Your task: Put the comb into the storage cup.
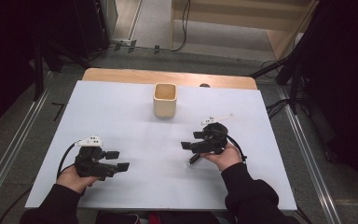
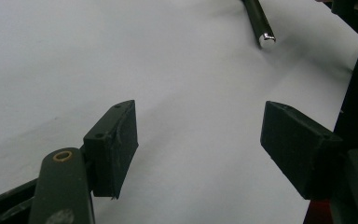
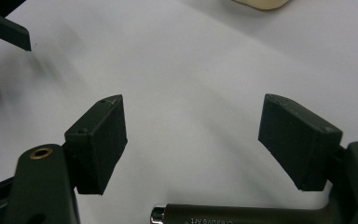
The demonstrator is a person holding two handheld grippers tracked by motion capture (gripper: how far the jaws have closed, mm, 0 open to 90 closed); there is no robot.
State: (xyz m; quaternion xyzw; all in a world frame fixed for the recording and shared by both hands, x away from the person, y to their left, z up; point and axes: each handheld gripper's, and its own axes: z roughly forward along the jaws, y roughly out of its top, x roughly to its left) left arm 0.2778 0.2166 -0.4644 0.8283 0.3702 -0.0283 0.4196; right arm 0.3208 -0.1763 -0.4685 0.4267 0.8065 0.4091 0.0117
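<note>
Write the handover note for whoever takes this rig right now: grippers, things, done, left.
Left gripper: open, holding nothing, low over the white table at the near left.
Right gripper: open, holding nothing, near the middle right, jaws pointing left.
Dark pen: lying flat on the table just below the right gripper's jaws, chrome tip bare, not gripped; its tip also shows in the left gripper view.
Beige cup: upright at the far middle of the table; nothing visible in it.
Done: nothing visibly moved into the cup.
Left: probably close the right gripper on the pen and carry it to the cup.
</note>
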